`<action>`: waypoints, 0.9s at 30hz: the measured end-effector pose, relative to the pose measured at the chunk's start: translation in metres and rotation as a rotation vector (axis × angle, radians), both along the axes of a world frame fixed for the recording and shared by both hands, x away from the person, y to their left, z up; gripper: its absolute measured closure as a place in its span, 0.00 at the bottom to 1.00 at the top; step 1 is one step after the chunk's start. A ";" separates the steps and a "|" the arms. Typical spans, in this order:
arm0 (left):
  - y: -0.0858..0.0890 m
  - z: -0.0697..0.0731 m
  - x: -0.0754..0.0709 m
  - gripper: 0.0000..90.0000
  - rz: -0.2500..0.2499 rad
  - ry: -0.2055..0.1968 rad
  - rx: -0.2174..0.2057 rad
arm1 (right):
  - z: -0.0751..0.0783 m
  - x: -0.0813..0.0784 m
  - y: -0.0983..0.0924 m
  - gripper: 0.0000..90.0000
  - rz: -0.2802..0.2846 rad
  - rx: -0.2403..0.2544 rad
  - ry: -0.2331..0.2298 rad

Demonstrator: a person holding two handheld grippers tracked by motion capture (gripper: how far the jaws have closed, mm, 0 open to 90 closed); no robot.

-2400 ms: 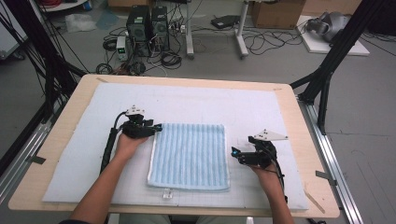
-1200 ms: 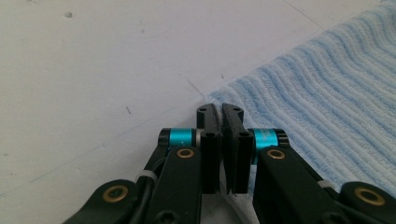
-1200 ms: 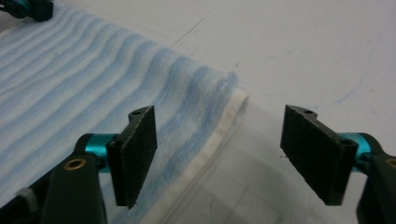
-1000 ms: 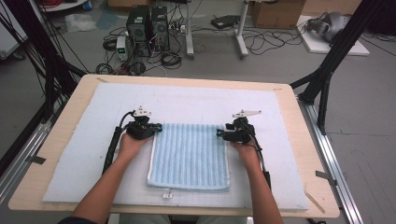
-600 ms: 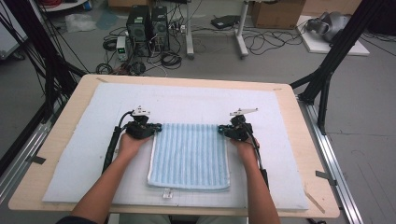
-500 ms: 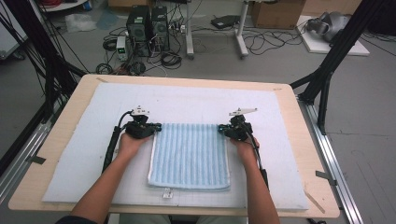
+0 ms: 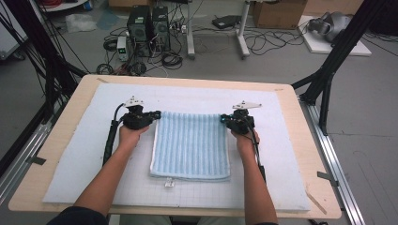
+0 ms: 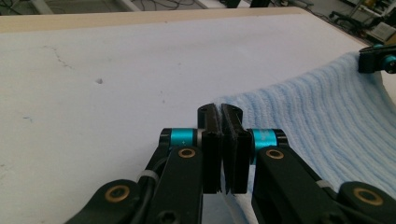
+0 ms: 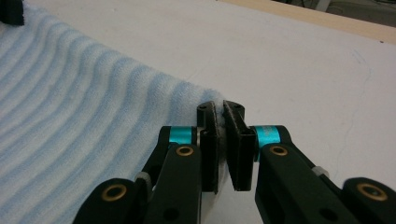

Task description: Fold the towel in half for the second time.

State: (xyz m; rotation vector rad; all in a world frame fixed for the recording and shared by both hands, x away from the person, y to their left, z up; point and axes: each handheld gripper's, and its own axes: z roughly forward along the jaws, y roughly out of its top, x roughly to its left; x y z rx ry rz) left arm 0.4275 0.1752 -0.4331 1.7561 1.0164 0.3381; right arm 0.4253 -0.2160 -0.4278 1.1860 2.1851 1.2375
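Note:
A light blue ribbed towel (image 7: 190, 145) lies flat on the white mat (image 7: 80, 154). My left gripper (image 7: 157, 114) is shut on the towel's far left corner; in the left gripper view its jaws (image 8: 221, 112) meet with the towel's (image 8: 317, 121) edge pinched between them. My right gripper (image 7: 223, 119) is shut on the far right corner; in the right gripper view a bit of cloth (image 9: 70, 121) shows between the closed pads of that gripper (image 9: 220, 112). Both far corners are slightly raised off the mat. A small white tag (image 7: 169, 183) sticks out at the near edge.
The mat covers a wooden table (image 7: 42, 164) with bare wood along its rim. Black frame posts (image 7: 328, 70) stand at the right and left. Computers and cables (image 7: 150, 28) lie on the floor beyond the far edge.
My right gripper has moved from beside the towel's near right edge up to its far right corner and closed on it. The left gripper has kept still on its corner.

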 end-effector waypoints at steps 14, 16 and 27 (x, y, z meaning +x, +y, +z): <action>0.003 0.008 -0.039 0.96 -0.080 -0.025 -0.005 | 0.011 -0.030 -0.009 0.94 0.063 0.067 -0.010; 0.004 0.007 -0.046 0.96 -0.081 -0.042 -0.021 | 0.013 -0.034 -0.011 0.94 0.072 0.072 0.006; 0.010 0.006 -0.088 0.96 -0.129 -0.076 -0.057 | 0.012 -0.078 -0.017 0.94 0.099 0.107 -0.012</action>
